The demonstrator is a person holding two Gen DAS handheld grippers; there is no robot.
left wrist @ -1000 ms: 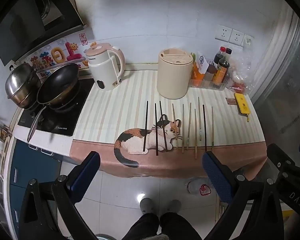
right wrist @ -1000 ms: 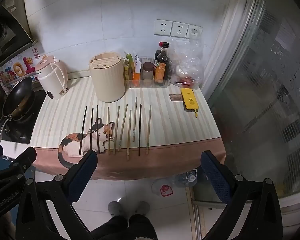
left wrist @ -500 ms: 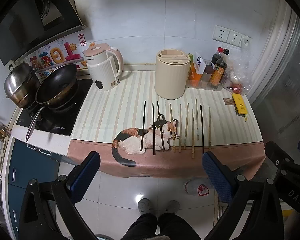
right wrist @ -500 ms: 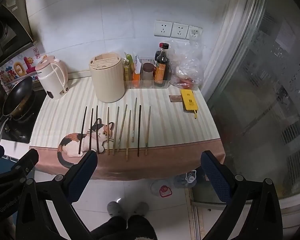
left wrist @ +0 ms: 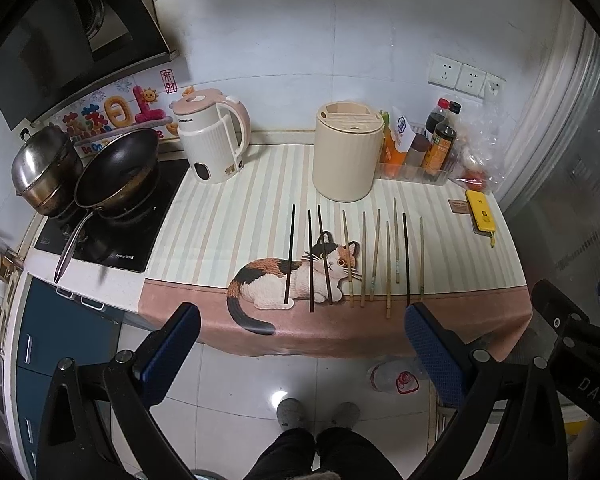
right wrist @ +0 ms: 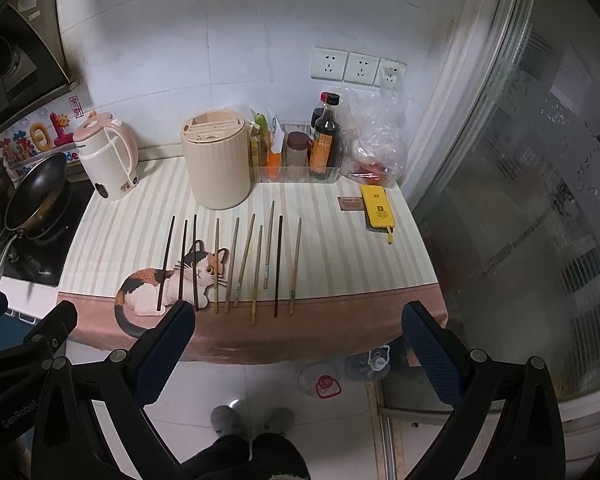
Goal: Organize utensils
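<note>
Several chopsticks lie side by side near the counter's front edge, dark ones (left wrist: pixel 310 260) (right wrist: pixel 182 265) at the left over the cat print, bamboo ones (left wrist: pixel 375 254) (right wrist: pixel 245 258) and one more dark stick to the right. A cream round utensil holder (left wrist: pixel 349 151) (right wrist: pixel 216 159) with slots on top stands behind them. My left gripper (left wrist: pixel 300 340) is open and empty, held above the floor in front of the counter. My right gripper (right wrist: pixel 296 336) is open and empty, also in front of the counter edge.
A striped cloth with a cat print (left wrist: pixel 220 216) covers the counter. A kettle (left wrist: pixel 212 140) and a hob with a wok (left wrist: pixel 116 172) and pot are at the left. Sauce bottles (right wrist: pixel 324 144), a plastic bag and a yellow phone (right wrist: pixel 378 208) are at the right. A glass door (right wrist: pixel 540 200) is at the far right.
Both views have shifted slightly; the counter sits a little higher and farther in the left wrist view. Both grippers stay open and empty. Nothing on the counter has moved.
</note>
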